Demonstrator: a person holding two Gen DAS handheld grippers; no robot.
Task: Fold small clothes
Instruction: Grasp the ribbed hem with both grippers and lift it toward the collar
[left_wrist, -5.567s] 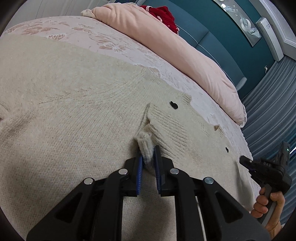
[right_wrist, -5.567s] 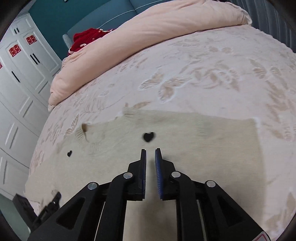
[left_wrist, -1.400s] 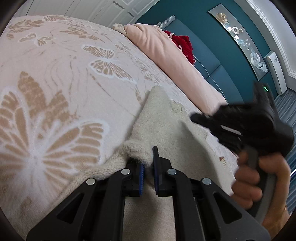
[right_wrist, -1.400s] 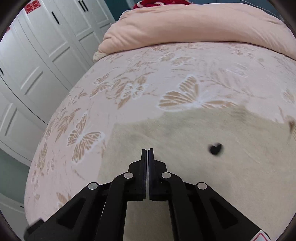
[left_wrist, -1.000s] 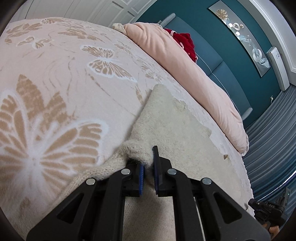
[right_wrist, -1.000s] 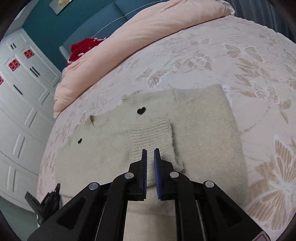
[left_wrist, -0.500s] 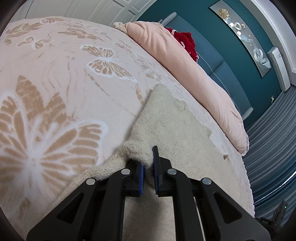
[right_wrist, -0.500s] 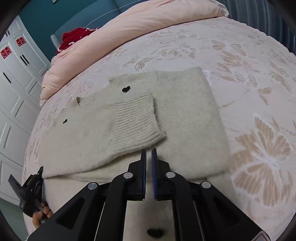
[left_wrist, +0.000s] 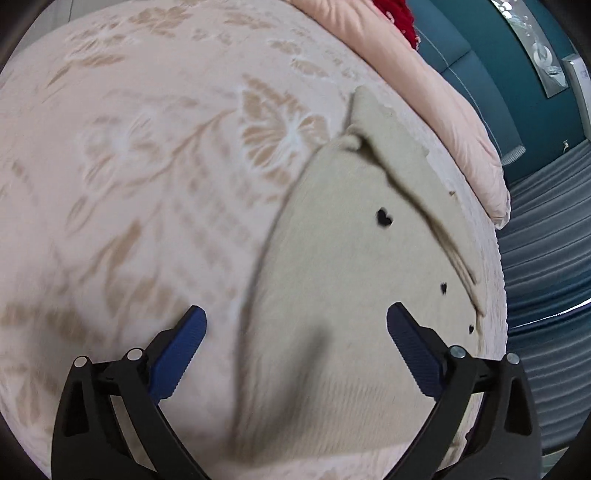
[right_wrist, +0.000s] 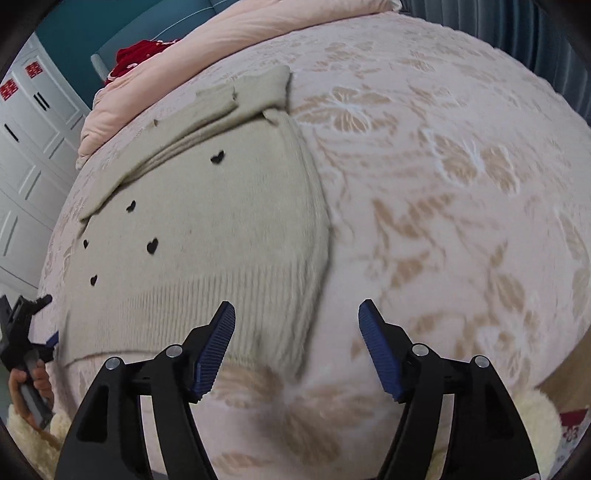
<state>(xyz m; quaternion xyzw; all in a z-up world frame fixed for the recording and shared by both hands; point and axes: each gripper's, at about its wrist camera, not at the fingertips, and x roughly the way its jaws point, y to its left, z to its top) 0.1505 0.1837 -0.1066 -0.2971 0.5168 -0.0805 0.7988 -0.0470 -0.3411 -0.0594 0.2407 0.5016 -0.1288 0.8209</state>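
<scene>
A small beige knit sweater (left_wrist: 343, 295) with black hearts lies flat on the pink butterfly bedspread, with a sleeve folded across its far part. It also shows in the right wrist view (right_wrist: 221, 229). My left gripper (left_wrist: 295, 332) is open and empty above the sweater's near left edge. My right gripper (right_wrist: 295, 325) is open and empty above the ribbed hem corner at the sweater's right side. The left gripper's body also shows at the left edge of the right wrist view (right_wrist: 22, 332).
A pink duvet (right_wrist: 240, 37) lies rolled along the far side of the bed, with a red garment (right_wrist: 136, 55) behind it. White wardrobe doors (right_wrist: 22, 122) stand at the left. A cream fluffy rug (right_wrist: 532, 406) lies by the bed's near edge.
Both grippers have opened. The left one let go of the sweater edge it held and pulled back; the right one moved back to the hem corner. The sweater now lies with its lower half spread out.
</scene>
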